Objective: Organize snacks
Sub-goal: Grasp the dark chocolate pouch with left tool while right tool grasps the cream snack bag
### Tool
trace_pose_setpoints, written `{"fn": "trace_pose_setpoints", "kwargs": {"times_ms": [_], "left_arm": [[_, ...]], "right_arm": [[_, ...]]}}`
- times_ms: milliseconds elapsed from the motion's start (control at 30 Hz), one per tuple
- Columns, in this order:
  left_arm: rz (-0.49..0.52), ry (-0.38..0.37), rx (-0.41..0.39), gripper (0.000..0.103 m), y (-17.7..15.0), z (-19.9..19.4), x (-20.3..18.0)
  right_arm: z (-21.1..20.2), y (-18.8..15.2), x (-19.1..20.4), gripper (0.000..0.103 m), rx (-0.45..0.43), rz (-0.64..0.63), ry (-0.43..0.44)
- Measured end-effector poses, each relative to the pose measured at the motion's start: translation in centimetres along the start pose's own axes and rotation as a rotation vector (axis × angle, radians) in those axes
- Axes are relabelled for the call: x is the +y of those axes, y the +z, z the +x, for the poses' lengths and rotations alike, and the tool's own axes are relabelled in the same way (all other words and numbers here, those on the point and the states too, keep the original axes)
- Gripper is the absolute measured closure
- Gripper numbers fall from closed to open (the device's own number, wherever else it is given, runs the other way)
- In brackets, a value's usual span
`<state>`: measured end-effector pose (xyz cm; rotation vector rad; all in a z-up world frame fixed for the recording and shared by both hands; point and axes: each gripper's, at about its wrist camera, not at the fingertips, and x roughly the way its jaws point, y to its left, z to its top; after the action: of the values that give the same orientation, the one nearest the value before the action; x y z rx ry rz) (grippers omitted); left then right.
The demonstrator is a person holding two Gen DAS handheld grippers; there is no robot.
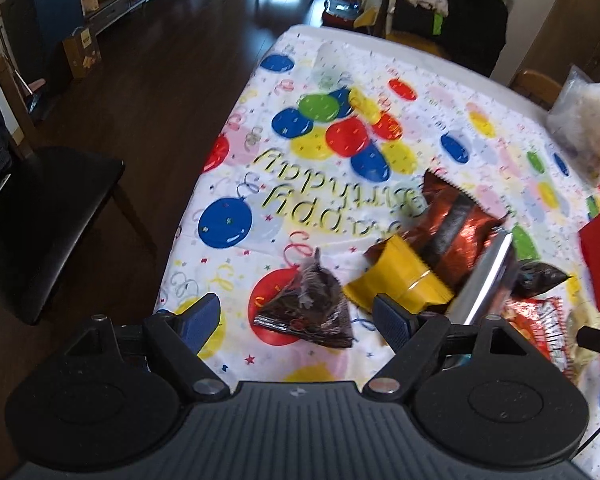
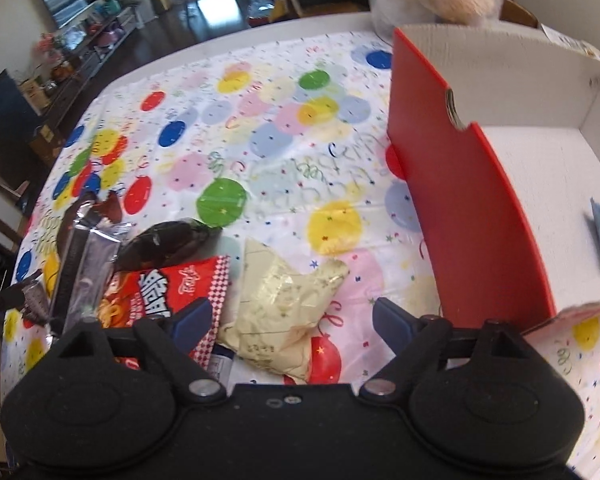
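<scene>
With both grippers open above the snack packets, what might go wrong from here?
1. The pale packet overlaps the red packet, so the right gripper may catch both.
2. The red box has a tall wall; a carried packet might hit it.
3. The dark packet under the left gripper looks crinkly and may slip from the jaws.
</scene>
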<state>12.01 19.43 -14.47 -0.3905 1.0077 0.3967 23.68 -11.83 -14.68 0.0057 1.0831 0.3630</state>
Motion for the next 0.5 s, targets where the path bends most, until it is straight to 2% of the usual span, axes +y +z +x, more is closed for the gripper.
{"fn": "trace_pose_setpoints", "kwargs": {"times_ms": [267,300,333,400,500], "left_arm": [[-0.002,-0.012,0.020,0.021,0.3,1.6,0.1],[-0.001,-0.009,0.022,0.023,0.3,1.7,0.1],[-0.002,-0.013,0.029,0.030,0.3,1.9,0.2],[-0.003,-0.019,0.041,0.038,0.4,2.2,0.2],[0.011,-0.026,0.033,0.045,0.3,2.2,0.0]], "right_arm": [[0.9,0.2,-0.1,0.038,0.017,0.063,-0.009],[1.0,0.2,-0.2,0.042,0.023,0.077,-0.003],[1.1,0.2,-0.2,0.045,0.029,0.087,0.000],[1.2,0.1,-0.2,0.049,0.032,0.092,0.008],[1.2,0.1,0.0,0.057,0.033,0.087,0.018]]}}
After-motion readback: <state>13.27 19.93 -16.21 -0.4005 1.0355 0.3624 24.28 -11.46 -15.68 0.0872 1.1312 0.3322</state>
